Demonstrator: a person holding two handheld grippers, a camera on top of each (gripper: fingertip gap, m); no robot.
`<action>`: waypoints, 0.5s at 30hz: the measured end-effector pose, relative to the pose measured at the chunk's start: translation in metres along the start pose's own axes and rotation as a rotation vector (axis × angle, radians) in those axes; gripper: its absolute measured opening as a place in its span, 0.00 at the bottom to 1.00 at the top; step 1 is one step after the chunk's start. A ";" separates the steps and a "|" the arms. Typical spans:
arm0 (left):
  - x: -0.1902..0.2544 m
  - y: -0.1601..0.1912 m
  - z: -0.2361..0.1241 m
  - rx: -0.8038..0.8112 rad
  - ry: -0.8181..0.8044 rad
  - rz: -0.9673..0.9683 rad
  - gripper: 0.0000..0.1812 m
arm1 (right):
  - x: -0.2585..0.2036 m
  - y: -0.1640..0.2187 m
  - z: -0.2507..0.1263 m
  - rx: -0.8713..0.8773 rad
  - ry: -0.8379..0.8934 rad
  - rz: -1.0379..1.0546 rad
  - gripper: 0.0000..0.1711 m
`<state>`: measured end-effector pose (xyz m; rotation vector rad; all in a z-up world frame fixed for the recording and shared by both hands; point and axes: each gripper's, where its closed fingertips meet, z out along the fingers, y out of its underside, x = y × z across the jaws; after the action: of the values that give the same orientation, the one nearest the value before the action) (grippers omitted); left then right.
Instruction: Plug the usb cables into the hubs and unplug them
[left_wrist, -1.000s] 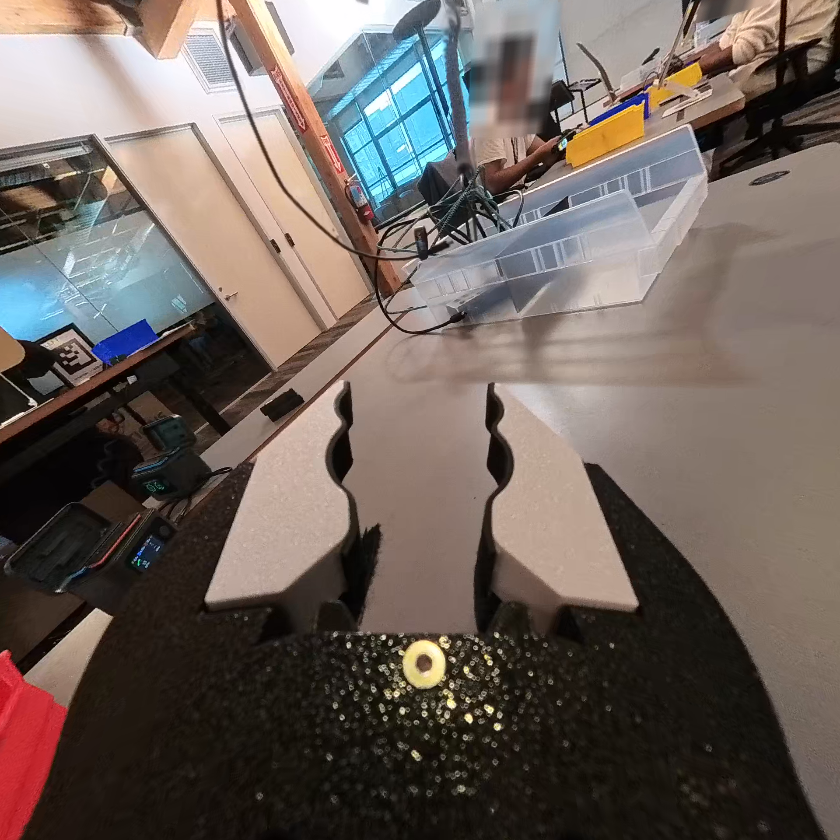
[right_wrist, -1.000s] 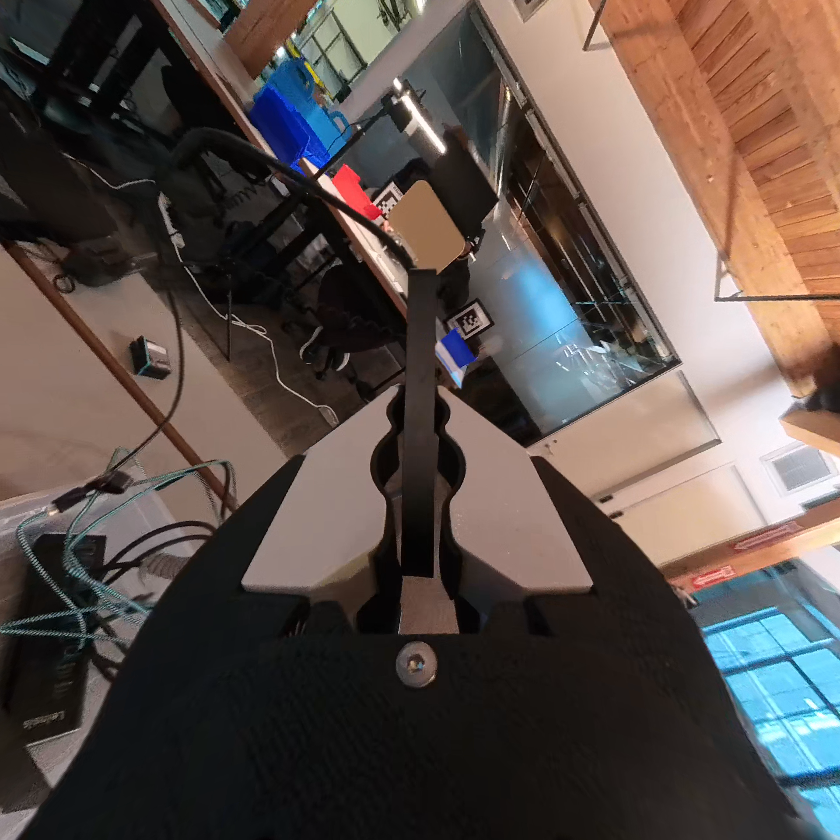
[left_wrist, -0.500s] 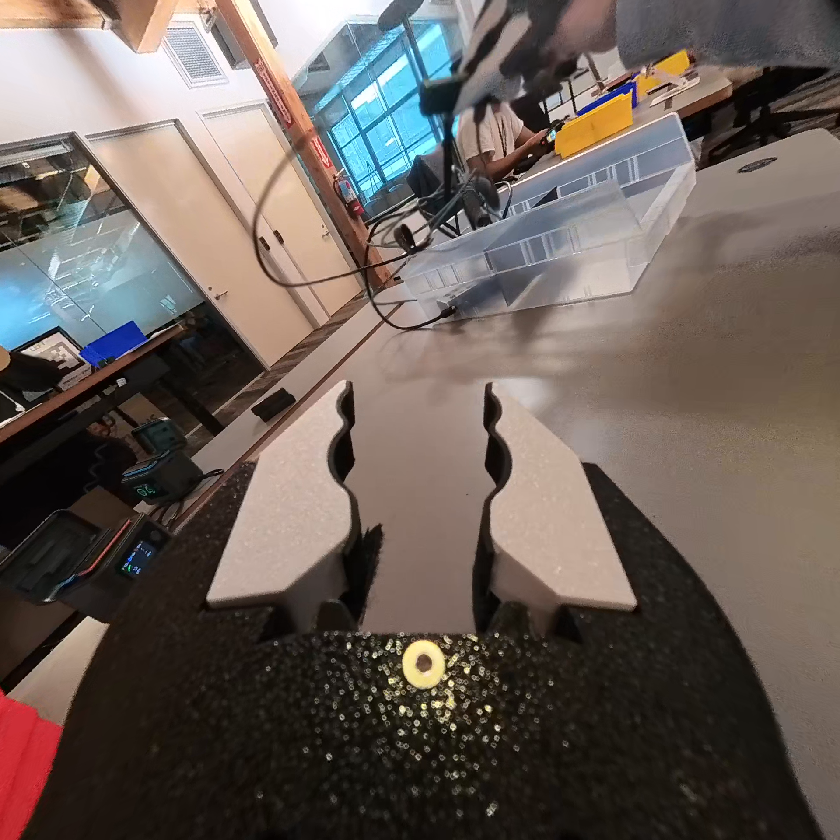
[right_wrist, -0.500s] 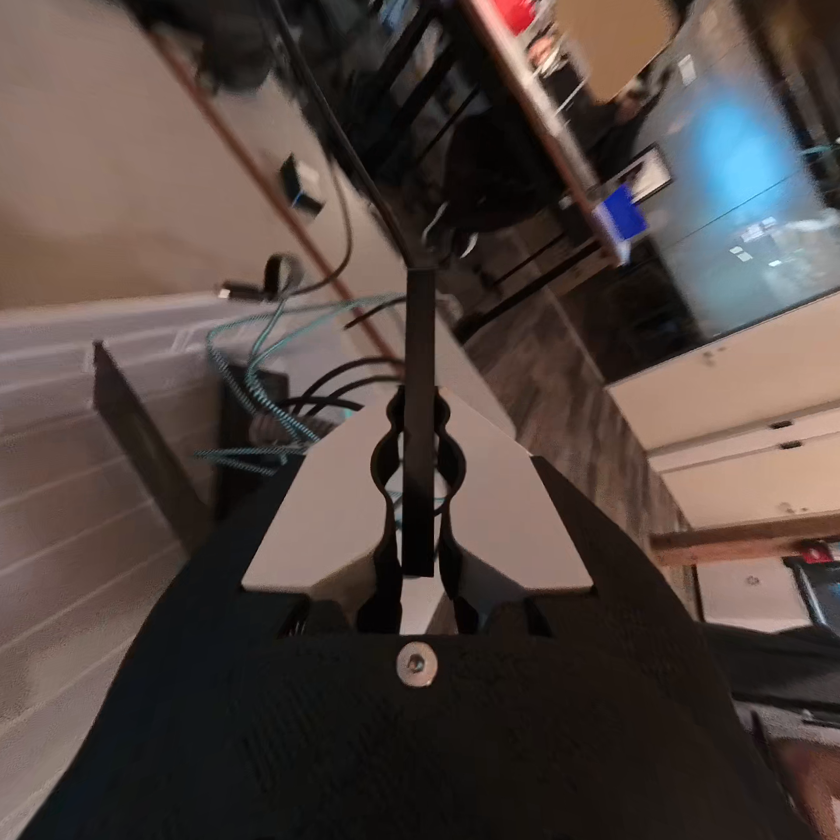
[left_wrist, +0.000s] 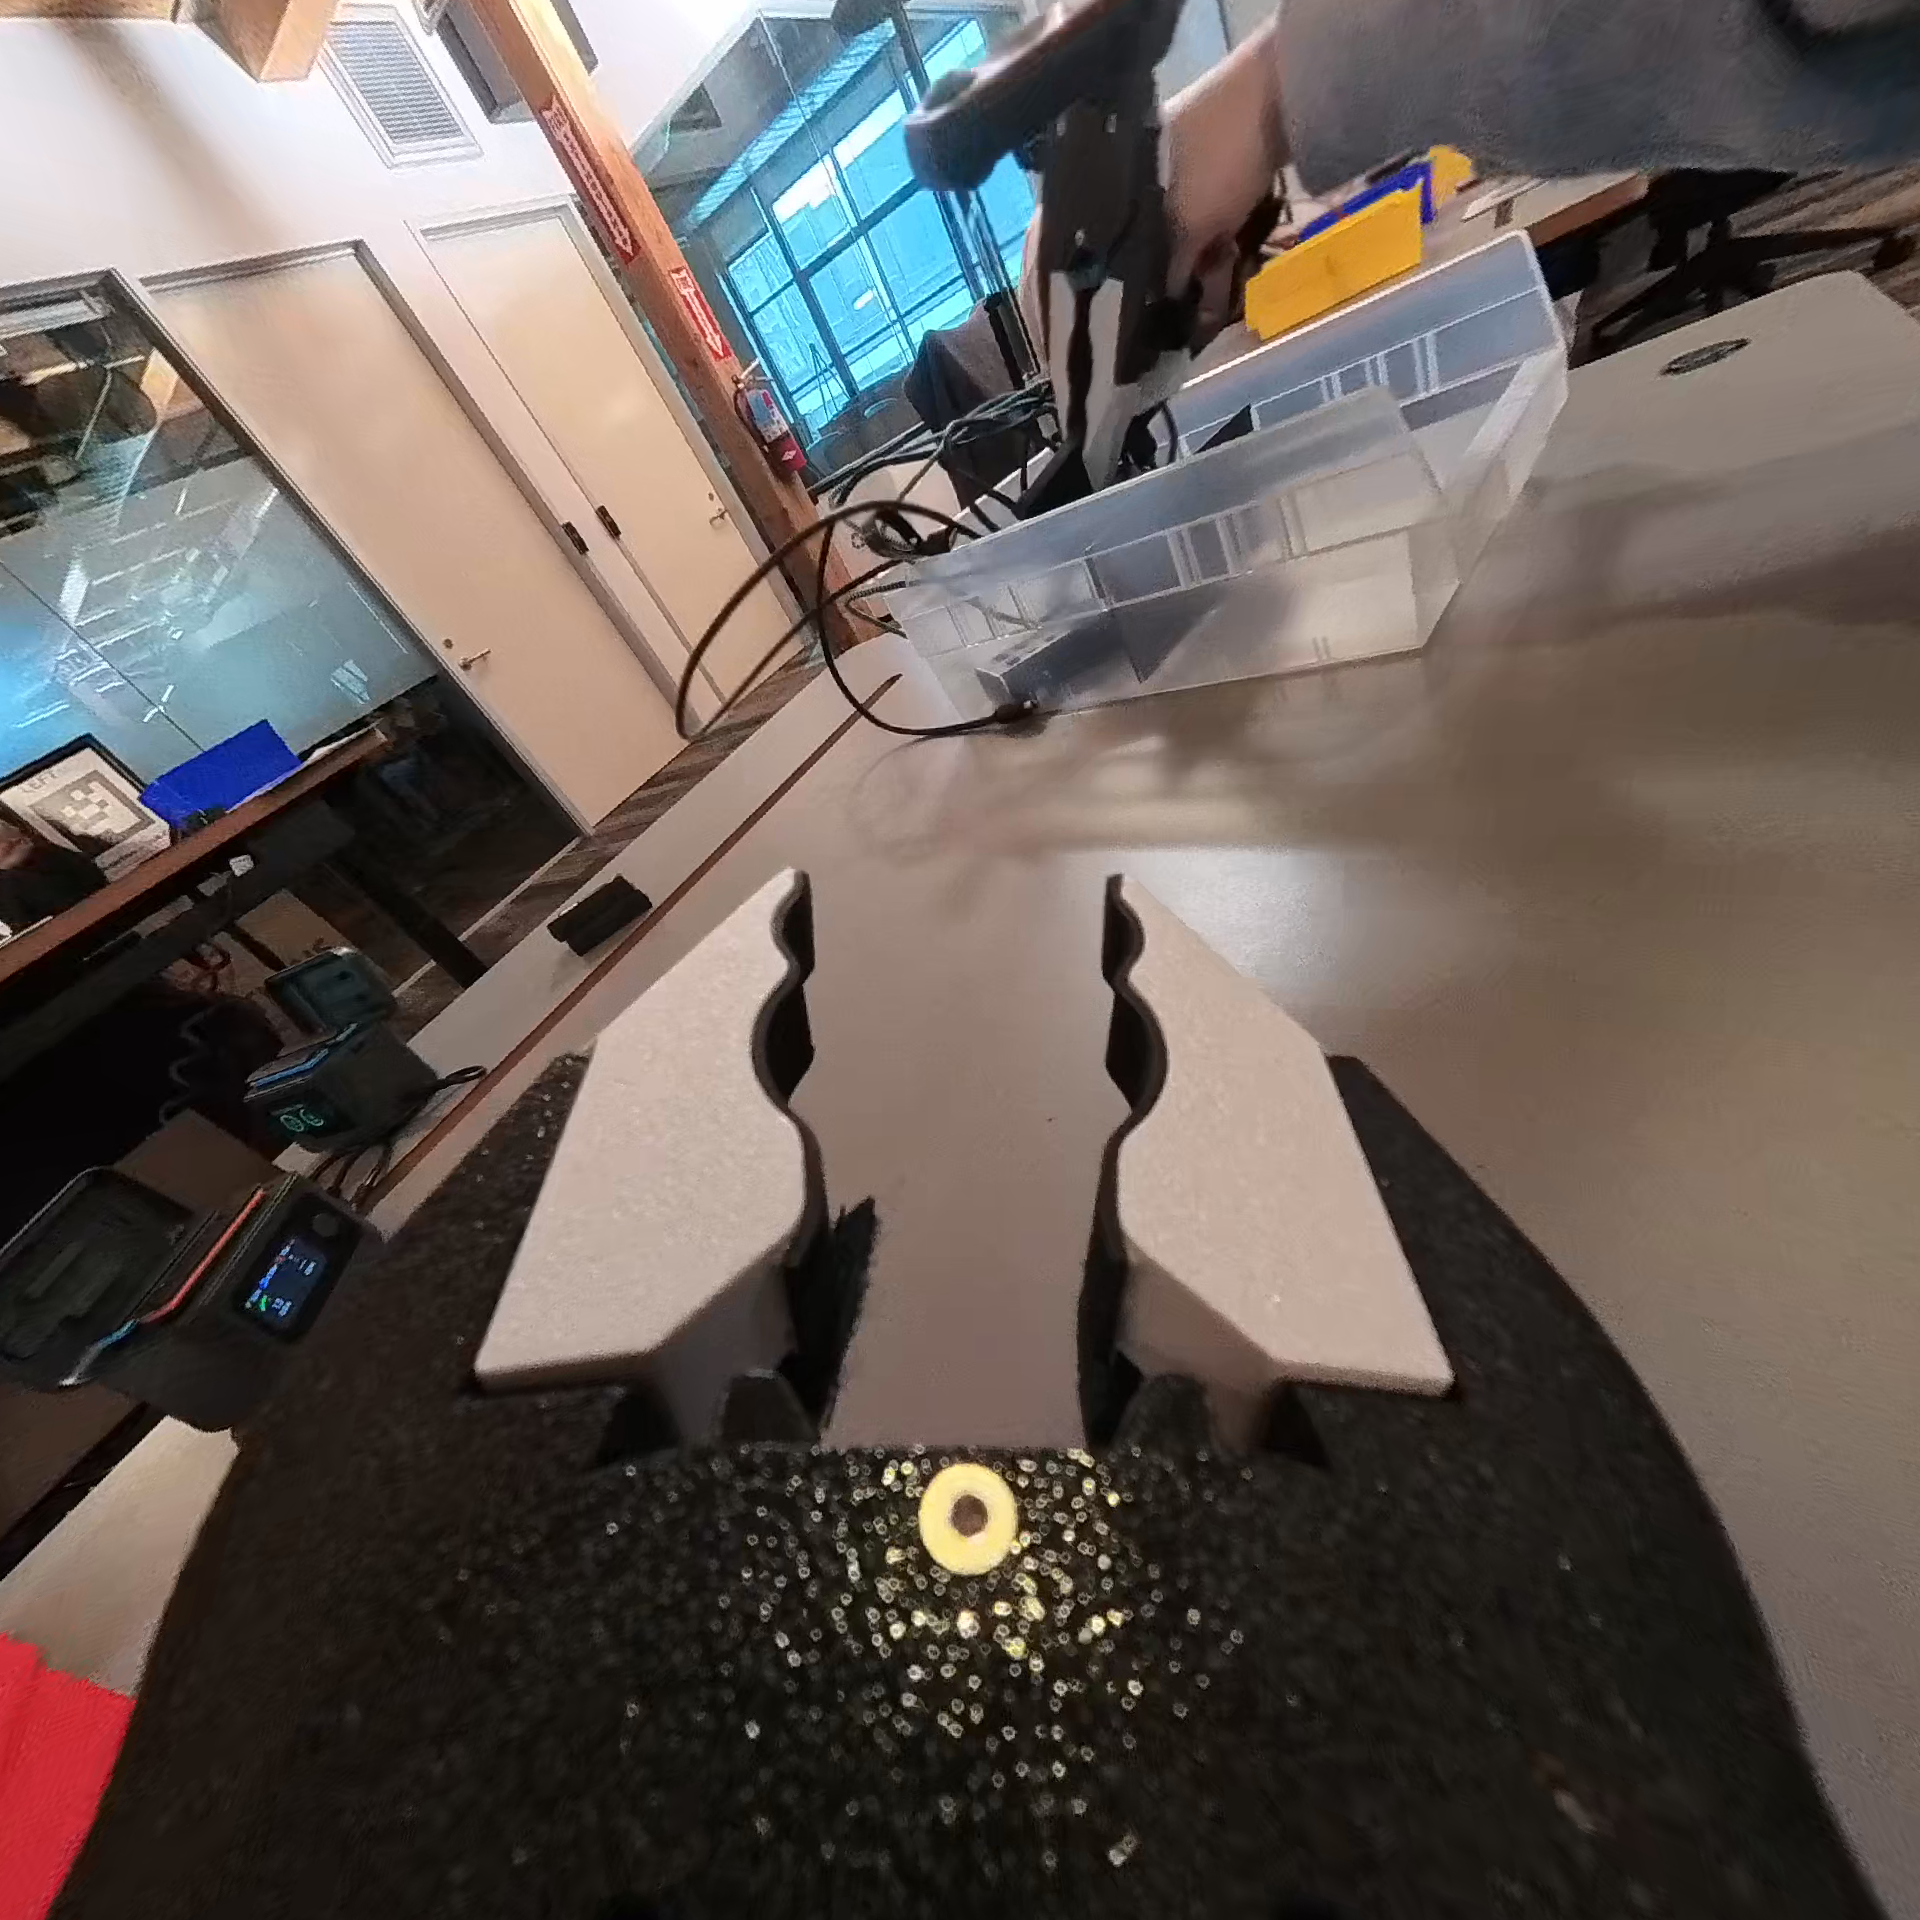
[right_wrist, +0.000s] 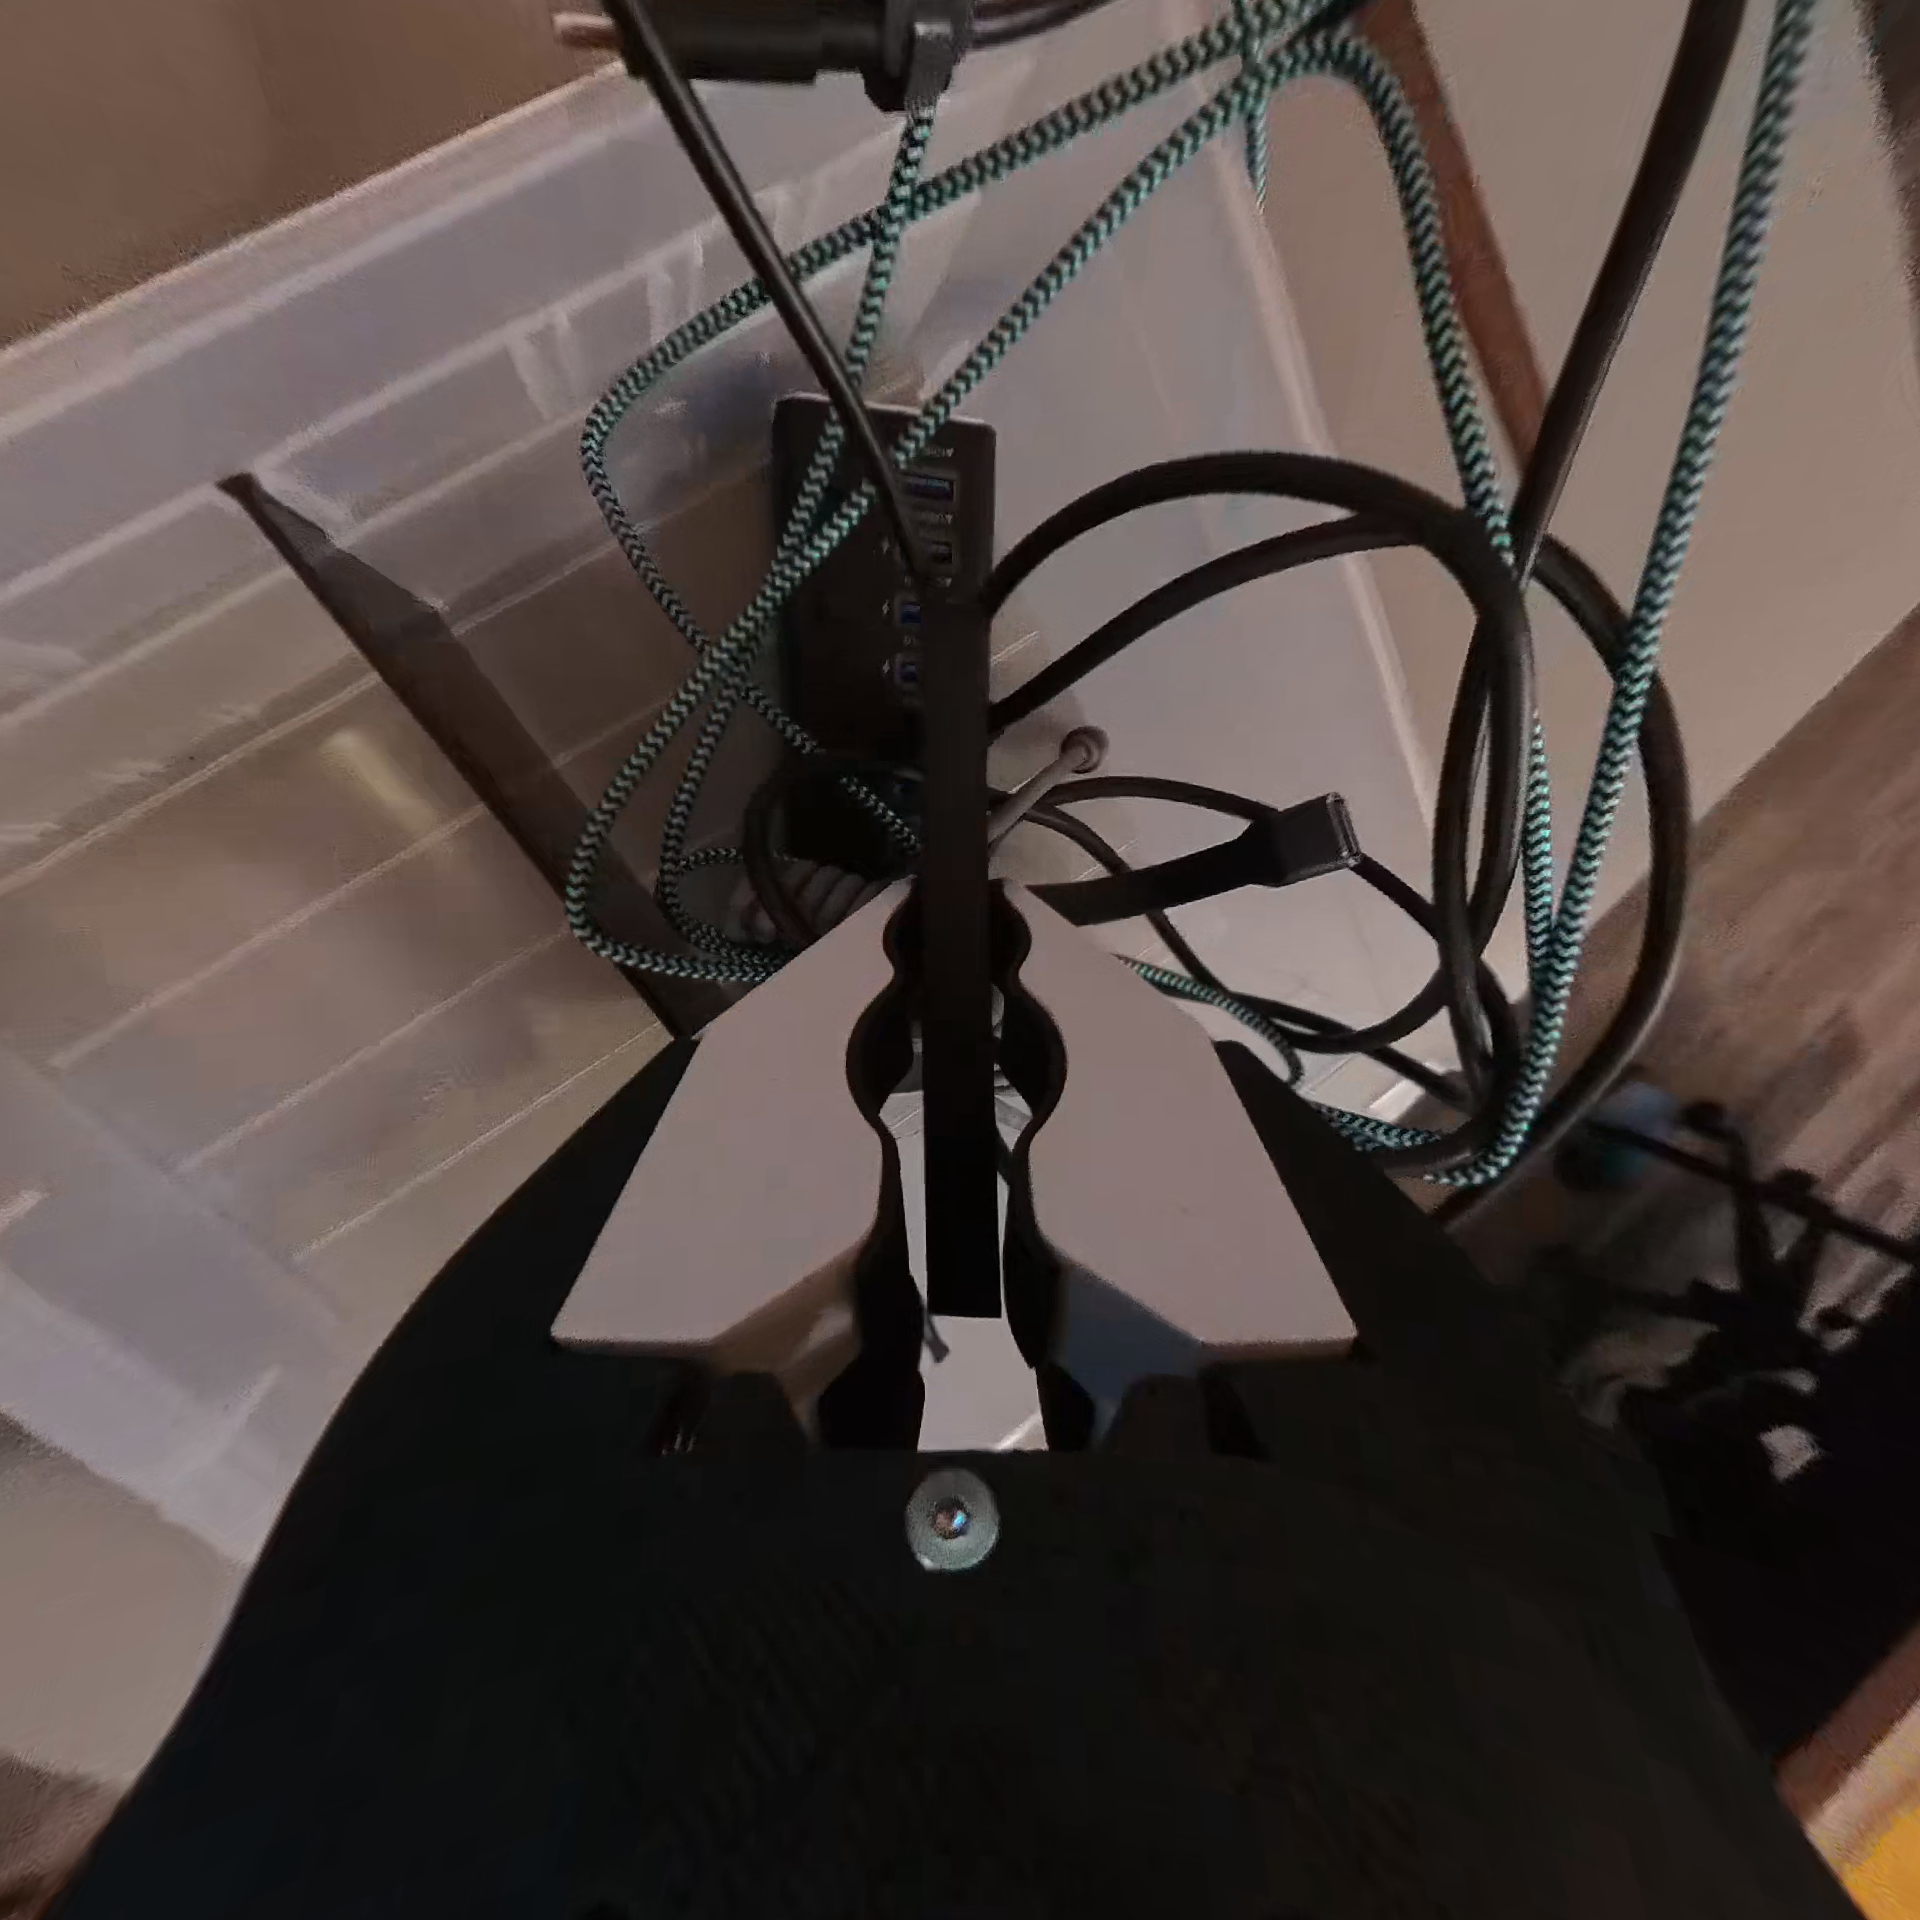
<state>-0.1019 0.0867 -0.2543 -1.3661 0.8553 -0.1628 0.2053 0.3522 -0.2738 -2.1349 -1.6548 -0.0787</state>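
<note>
1. The left claw (left_wrist: 956, 914) rests low over the grey tabletop (left_wrist: 1558, 935), its two grey fingers (left_wrist: 675, 1122) spread wide apart with only bare tabletop between them.
2. The right claw (right_wrist: 961, 914) is clenched on a flat black plug (right_wrist: 958, 935), which stands straight out past its tips.
3. Below the right claw, a black usb hub (right_wrist: 883, 582) lies inside a clear plastic bin (right_wrist: 312, 520); the plug's far end overlaps the hub's row of ports, though I cannot tell whether it is touching.
4. Teal braided cables (right_wrist: 727, 675) and black cables (right_wrist: 1507, 727) loop over and beside the hub.
5. From the left wrist view, the bin (left_wrist: 1351, 540) sits far across the tabletop, with a hand (left_wrist: 1216, 177) above it.
</note>
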 end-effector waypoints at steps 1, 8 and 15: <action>0.001 0.000 0.000 -0.001 0.004 0.000 0.30 | -0.001 0.001 0.000 -0.013 -0.024 0.030 0.05; 0.004 0.003 0.001 -0.018 0.020 0.004 0.29 | 0.001 0.003 -0.017 -0.103 -0.086 0.158 0.24; 0.007 0.003 0.003 -0.019 0.036 -0.010 0.30 | 0.012 -0.011 -0.076 -0.237 0.037 0.161 0.38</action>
<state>-0.0959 0.0860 -0.2605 -1.3890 0.8827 -0.1878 0.2144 0.3373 -0.1984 -2.4187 -1.5105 -0.2754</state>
